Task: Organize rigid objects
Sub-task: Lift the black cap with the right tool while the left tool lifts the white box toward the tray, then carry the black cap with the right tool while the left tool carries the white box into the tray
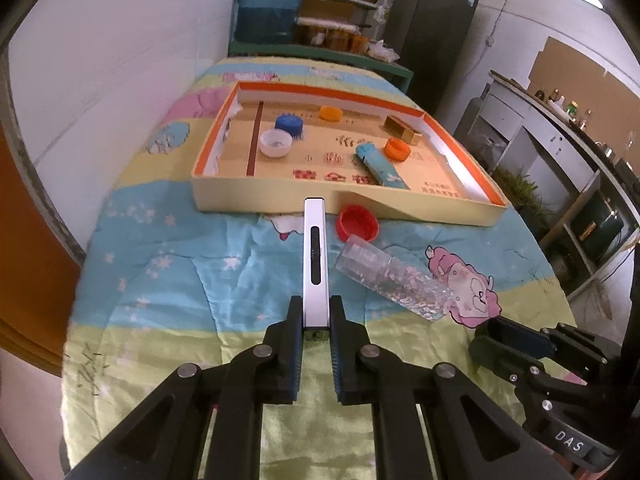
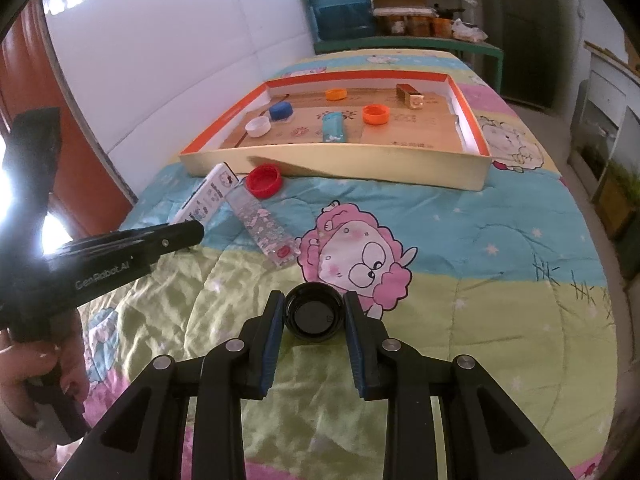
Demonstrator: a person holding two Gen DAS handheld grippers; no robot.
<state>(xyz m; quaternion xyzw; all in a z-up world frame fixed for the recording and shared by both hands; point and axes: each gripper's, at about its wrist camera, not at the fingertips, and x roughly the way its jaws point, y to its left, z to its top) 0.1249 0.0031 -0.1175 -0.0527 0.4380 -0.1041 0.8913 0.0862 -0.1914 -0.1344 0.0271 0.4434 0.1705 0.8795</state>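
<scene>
Both my grippers held something.
My left gripper (image 1: 316, 322) pinched the white lighter (image 1: 315, 256); my right gripper (image 2: 314, 314) clamped the black cap (image 2: 314, 312) above the quilt (image 2: 480, 280).

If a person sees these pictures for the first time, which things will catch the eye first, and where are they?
The large orange-rimmed cardboard tray at the far side of the cartoon quilt stands out, holding coloured caps and small boxes. In front of it, the left gripper is shut on a slim white lighter, beside a red cap and a clear glitter tube. Nearer, the right gripper holds a black cap.
</scene>
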